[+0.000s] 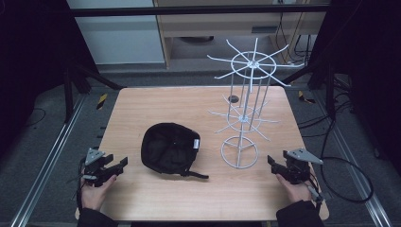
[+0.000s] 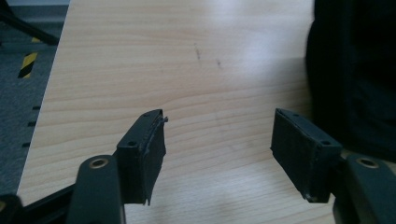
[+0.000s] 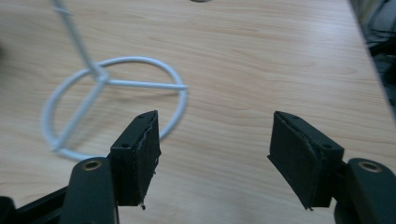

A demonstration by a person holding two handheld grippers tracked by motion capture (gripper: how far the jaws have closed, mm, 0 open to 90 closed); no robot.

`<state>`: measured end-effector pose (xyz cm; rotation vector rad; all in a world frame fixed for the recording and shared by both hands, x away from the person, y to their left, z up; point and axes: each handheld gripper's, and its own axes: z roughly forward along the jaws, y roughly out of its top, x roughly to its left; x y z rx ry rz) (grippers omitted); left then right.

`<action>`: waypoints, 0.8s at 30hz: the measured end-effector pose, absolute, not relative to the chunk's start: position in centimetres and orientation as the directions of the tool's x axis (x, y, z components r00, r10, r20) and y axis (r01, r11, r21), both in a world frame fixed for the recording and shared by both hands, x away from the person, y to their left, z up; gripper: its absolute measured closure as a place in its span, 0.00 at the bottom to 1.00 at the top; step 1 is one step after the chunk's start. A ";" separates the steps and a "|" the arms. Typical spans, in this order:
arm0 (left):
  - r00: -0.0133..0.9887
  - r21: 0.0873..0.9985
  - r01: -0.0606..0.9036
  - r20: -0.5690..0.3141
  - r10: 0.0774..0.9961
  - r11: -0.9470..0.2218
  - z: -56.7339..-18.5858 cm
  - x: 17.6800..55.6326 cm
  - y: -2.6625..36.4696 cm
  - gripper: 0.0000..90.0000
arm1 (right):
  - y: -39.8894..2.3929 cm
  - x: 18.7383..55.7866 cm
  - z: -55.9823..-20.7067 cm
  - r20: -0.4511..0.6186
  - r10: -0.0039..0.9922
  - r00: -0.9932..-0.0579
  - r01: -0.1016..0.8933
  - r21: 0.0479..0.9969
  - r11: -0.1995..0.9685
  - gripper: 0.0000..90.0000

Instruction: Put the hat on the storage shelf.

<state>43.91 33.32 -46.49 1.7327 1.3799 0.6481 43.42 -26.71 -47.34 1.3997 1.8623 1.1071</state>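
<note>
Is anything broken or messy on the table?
Nothing looks broken. The black cap lies upside down beside the white wire rack, which stands upright with bare hooks. Both grippers are open, holding nothing.

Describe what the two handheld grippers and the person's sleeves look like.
Both the left gripper and the right gripper are black, each topped by a grey three-cornered plate. Each has two flat, rectangular black fingers with ribbed pads, fixed by small screws onto arms with brass-coloured pivot holes. A dark cable trails from each gripper. The person wears dark sleeves.
</note>
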 end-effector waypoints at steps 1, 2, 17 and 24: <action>0.269 0.844 0.532 -0.082 0.960 -0.077 -46.3 43.6 33.2 0.41 | -26.4 43.2 -47.3 0.051 0.947 -0.318 0.493 0.862 0.119 0.40; 0.272 0.847 0.526 -0.084 0.959 -0.075 -46.2 43.4 33.1 0.42 | -26.0 42.9 -47.2 0.051 0.940 -0.337 0.490 0.862 0.129 0.41; 0.347 0.880 0.453 -0.031 0.937 -0.139 -44.8 41.9 29.8 0.59 | -18.7 41.2 -45.7 0.016 0.831 -0.556 0.422 0.867 0.265 0.51; 0.364 0.878 0.452 -0.022 0.931 -0.156 -44.7 42.1 28.9 0.64 | -15.2 41.5 -45.3 0.024 0.780 -0.625 0.388 0.877 0.284 0.47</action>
